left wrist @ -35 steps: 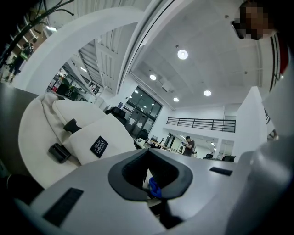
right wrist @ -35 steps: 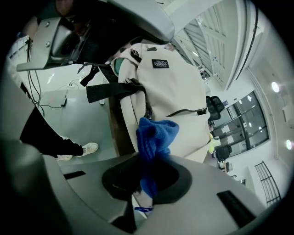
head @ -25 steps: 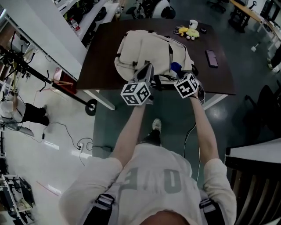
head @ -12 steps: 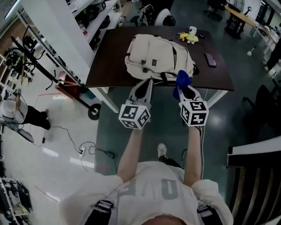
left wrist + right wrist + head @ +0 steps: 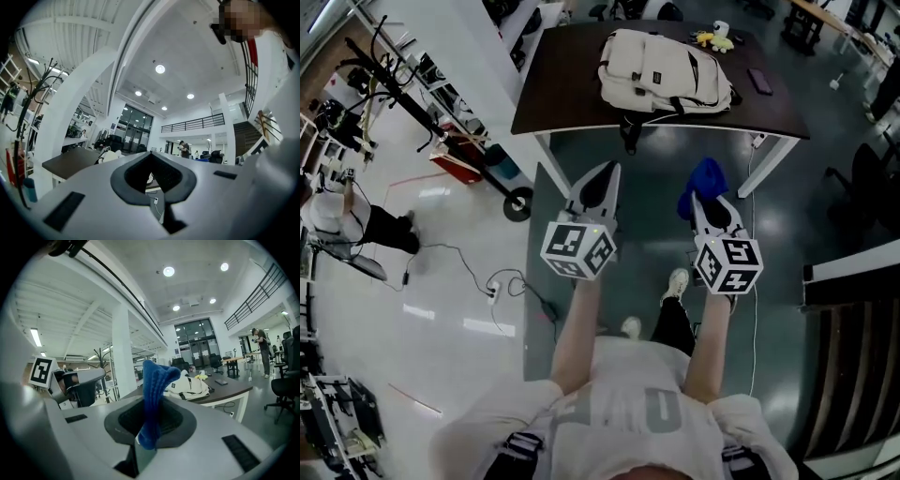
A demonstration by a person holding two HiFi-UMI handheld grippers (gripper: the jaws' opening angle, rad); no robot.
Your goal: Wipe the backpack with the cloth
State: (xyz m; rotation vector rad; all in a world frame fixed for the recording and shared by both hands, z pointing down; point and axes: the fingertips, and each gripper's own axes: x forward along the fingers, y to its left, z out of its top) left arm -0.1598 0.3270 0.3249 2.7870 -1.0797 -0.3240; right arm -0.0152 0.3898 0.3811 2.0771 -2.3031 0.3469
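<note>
Backpack: laid flat on the dark table, close to its near edge. A black strap is hung over that edge.
Backpack long axis: run along the near edge, left to right in the head view, crosswise to the line of both grippers.
Backpack heading: the broad pale panel is turned up. Which end is the top cannot be told.
Bearing from the grippers: the backpack is found straight ahead of the jaw tips and well apart, with bare floor between.
Nearer hand: neither clearly. The left end is lined up with the left gripper, the right end with the right gripper.
Cloth: blue, bunched, stood up out of the right jaws.
Right gripper: jaws are closed on the cloth's lower part.
Left gripper: jaws are brought together, with nothing between them.
Coming move (judged): a straight advance is called for, then a stroke along the long axis.
</note>
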